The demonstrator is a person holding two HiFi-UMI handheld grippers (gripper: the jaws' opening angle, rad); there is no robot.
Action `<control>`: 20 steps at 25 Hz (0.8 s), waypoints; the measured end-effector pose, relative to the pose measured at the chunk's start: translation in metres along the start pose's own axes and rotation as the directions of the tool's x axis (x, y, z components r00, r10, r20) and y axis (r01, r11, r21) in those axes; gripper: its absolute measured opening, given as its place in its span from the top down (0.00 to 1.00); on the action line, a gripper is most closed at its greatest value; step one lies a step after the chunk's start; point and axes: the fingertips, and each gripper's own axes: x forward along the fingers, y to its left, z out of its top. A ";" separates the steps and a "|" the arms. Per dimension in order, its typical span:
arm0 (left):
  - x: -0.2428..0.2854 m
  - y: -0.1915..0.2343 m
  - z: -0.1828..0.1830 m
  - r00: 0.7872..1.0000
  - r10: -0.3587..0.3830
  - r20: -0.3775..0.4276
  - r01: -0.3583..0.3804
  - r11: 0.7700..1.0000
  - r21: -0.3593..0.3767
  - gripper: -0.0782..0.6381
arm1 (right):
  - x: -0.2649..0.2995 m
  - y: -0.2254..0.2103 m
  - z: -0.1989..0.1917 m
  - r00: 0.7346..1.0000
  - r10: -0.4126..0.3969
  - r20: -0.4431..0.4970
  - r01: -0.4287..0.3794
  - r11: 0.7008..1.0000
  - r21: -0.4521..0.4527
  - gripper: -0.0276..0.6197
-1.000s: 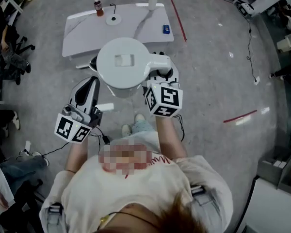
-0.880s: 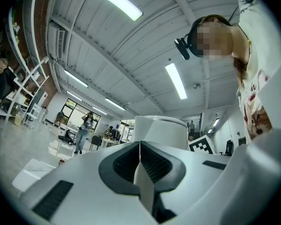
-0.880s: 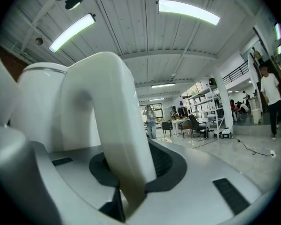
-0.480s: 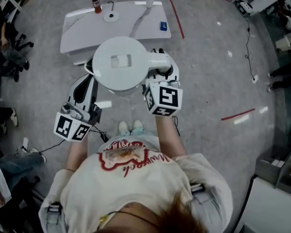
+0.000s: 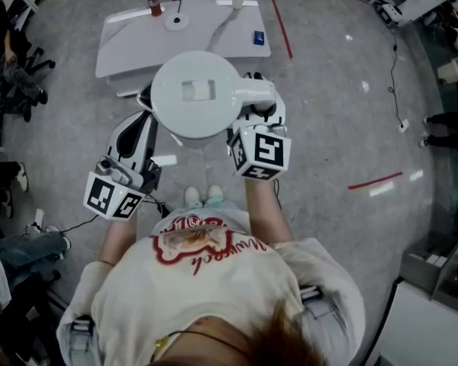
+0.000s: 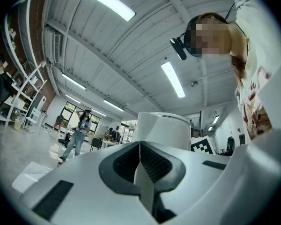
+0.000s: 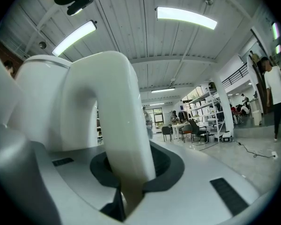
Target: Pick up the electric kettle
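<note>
— White round plastic electric kettle: where is it sitting?
— It is hanging in the air before the person, above the grey floor. The right gripper is clamping its curved handle, and the jaws have just been closing on it.
— And the left gripper?
— Its jaws are resting pressed together, empty, just beside the kettle's body.

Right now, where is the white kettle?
The kettle is held in the air, centre of the head view: the right gripper, jaws just closed tighter, clamps its handle; the left gripper sits beside its left side.
</note>
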 end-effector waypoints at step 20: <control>-0.001 0.003 -0.008 1.000 0.006 -0.005 -0.006 1.000 -0.017 0.87 | 0.001 -0.001 -0.005 1.000 -0.006 -0.015 0.006 1.000 -0.006 0.85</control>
